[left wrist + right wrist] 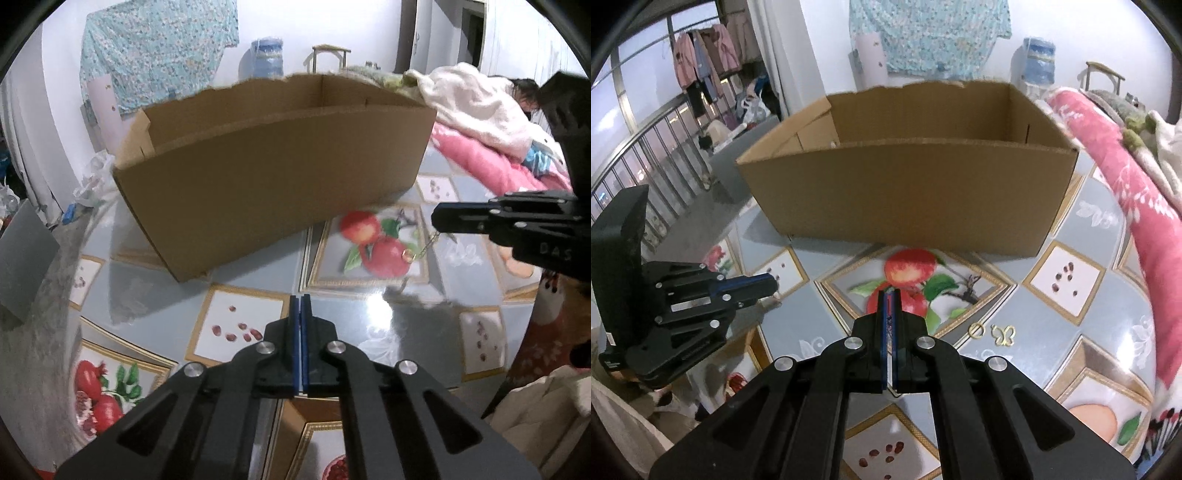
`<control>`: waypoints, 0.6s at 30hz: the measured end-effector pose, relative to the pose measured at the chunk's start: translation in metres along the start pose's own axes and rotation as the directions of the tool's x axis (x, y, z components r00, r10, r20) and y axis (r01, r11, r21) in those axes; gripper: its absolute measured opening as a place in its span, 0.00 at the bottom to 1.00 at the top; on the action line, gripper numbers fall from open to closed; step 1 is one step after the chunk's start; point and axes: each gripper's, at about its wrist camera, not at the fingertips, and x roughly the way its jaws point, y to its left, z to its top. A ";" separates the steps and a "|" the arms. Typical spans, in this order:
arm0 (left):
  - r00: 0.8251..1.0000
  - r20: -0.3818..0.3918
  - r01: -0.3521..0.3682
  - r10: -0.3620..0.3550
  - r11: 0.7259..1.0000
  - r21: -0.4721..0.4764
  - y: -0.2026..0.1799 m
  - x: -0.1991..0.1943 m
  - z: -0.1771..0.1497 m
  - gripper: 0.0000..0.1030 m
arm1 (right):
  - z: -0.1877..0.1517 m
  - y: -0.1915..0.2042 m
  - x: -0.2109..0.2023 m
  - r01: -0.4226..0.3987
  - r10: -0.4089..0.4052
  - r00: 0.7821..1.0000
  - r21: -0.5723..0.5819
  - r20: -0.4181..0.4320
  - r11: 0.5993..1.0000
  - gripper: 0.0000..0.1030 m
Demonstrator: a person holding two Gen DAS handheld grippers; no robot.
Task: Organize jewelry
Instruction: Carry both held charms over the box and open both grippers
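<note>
Two grippers above the desk (1108, 280), fingers pressed together.
Left view: right gripper (436, 218) pinches a dangling earring (419, 249); right view: gold charms (993, 332) lower right, cardboard box (908, 192) interior mostly hidden.

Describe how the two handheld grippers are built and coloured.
Both the left gripper and right gripper are matte black, with slotted linkage arms joined by round silver rivets. Their narrow fingers carry blue pads. The right gripper's body bears faint pale lettering.

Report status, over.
Left gripper shut. Right gripper shut on gold pendant, dangling. Gold ring, butterfly charm on table. Cardboard box ahead, unobstructed.
</note>
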 end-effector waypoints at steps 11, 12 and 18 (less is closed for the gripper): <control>0.957 0.291 0.025 -0.022 1.000 -0.006 0.016 -0.093 0.078 0.00 | 0.078 -0.007 -0.049 -0.116 0.130 0.962 -0.071 0.239 0.991 0.00; 0.952 0.305 0.036 -0.033 0.999 -0.006 0.018 -0.096 0.086 0.00 | 0.085 -0.009 -0.051 -0.129 0.144 0.958 -0.075 0.248 0.989 0.00; 0.974 0.218 0.077 -0.065 0.996 -0.046 0.034 -0.047 0.128 0.00 | 0.131 -0.033 -0.021 -0.195 0.203 0.958 -0.063 0.200 0.979 0.00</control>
